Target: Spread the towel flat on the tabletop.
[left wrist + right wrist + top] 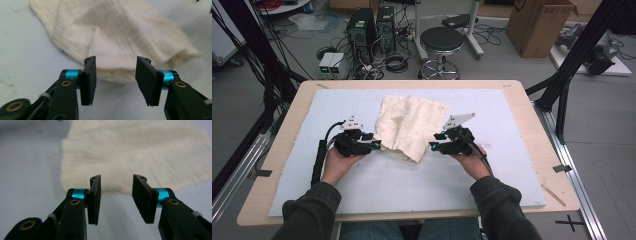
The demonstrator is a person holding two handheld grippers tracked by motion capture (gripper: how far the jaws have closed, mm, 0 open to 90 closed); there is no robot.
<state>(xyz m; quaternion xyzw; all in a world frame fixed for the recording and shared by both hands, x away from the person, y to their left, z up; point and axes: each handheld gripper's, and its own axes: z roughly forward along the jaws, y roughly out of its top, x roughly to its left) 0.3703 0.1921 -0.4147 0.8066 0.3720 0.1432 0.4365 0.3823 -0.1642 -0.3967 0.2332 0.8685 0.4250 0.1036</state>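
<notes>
Lying folded and rumpled on the pale blue-white foam mat (302,165), the cream cloth (412,125) sits just past the table's centre, toward twelve o'clock from the person, and between the two grippers. Its underside and inner layers are hidden by the fold, and in the left gripper view the cloth (117,35) runs off the top edge, so its far hem cannot be made out. The weave looks loose and ribbed, gauzy and soft, with a frayed near hem in the right gripper view (140,152). At nine o'clock of the cloth the left gripper (373,145) rests low over the mat, its flat black pads apart with nothing between them, the cloth edge just beyond their tips (117,75). At three o'clock the right gripper (434,146) mirrors it, pads likewise parted and empty (117,195), the hem lying just ahead. Both have blue collars behind the pads and grey plates on top. The mat covers a light wooden table (542,120); beyond it, at twelve o'clock, stand a black round stool (441,40), computer towers (372,27) amid tangled cables, and a cardboard box (539,25) at one o'clock.
</notes>
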